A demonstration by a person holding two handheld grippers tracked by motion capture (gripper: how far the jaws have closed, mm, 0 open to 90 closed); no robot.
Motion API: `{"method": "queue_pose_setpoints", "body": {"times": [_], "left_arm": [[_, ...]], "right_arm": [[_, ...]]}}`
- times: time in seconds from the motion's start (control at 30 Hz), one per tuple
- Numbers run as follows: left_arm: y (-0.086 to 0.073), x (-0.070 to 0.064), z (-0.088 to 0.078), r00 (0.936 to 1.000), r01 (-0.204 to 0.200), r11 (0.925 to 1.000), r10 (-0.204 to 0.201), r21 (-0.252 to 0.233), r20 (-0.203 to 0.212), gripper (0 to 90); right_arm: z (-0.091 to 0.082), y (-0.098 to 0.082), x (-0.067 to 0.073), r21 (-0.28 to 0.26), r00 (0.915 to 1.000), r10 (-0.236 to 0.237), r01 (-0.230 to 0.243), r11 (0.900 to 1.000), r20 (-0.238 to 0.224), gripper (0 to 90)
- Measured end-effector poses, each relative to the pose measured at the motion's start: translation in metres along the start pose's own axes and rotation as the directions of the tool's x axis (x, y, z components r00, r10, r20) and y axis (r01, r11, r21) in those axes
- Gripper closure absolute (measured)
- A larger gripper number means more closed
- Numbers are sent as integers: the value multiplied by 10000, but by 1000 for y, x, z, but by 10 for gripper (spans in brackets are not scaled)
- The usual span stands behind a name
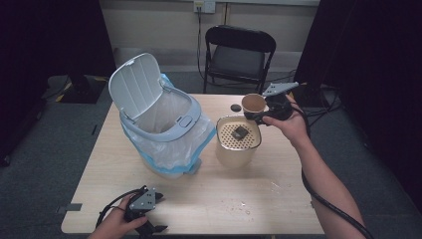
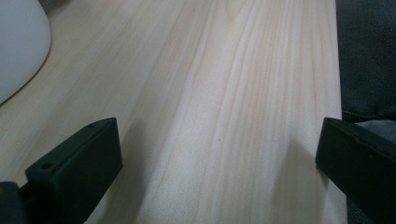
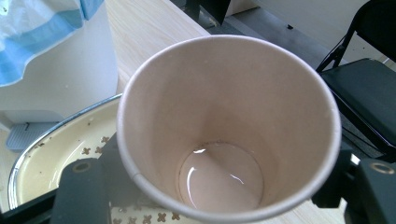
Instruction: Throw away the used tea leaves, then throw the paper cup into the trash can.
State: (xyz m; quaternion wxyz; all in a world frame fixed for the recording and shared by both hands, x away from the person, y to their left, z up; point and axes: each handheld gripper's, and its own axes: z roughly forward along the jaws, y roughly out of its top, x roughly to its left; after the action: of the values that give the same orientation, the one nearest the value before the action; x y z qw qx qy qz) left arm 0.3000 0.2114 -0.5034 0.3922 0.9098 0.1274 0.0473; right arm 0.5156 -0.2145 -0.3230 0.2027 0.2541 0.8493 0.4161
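My right gripper (image 1: 255, 115) is shut on a tan paper cup (image 1: 253, 103), holding it tilted just past the far rim of a cream bucket (image 1: 238, 149) with a perforated strainer top. A dark lump (image 1: 240, 132) lies on the strainer. In the right gripper view the paper cup (image 3: 224, 121) sits between the jaws with a little pale liquid at its bottom, and the bucket's strainer (image 3: 56, 154) lies below it at the left. My left gripper (image 1: 149, 228) rests low at the table's near left edge, jaws wide apart over bare wood (image 2: 219, 126).
A white bin (image 1: 159, 124) with its lid up and a blue-edged clear liner stands left of the bucket. A small dark cap (image 1: 235, 107) lies behind it. A black folding chair (image 1: 238, 55) stands beyond the table (image 1: 249, 194). Small crumbs dot the near right tabletop.
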Motion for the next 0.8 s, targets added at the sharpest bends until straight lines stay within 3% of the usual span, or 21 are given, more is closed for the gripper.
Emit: {"method": "queue_pose_setpoints", "body": {"times": [0.8], "left_arm": [[0, 0, 0, 10000, -29, 10000, 29, 38, 50, 0]], "right_arm": [[1, 28, 18, -52, 9999, 31, -32, 10000, -148, 286]]}}
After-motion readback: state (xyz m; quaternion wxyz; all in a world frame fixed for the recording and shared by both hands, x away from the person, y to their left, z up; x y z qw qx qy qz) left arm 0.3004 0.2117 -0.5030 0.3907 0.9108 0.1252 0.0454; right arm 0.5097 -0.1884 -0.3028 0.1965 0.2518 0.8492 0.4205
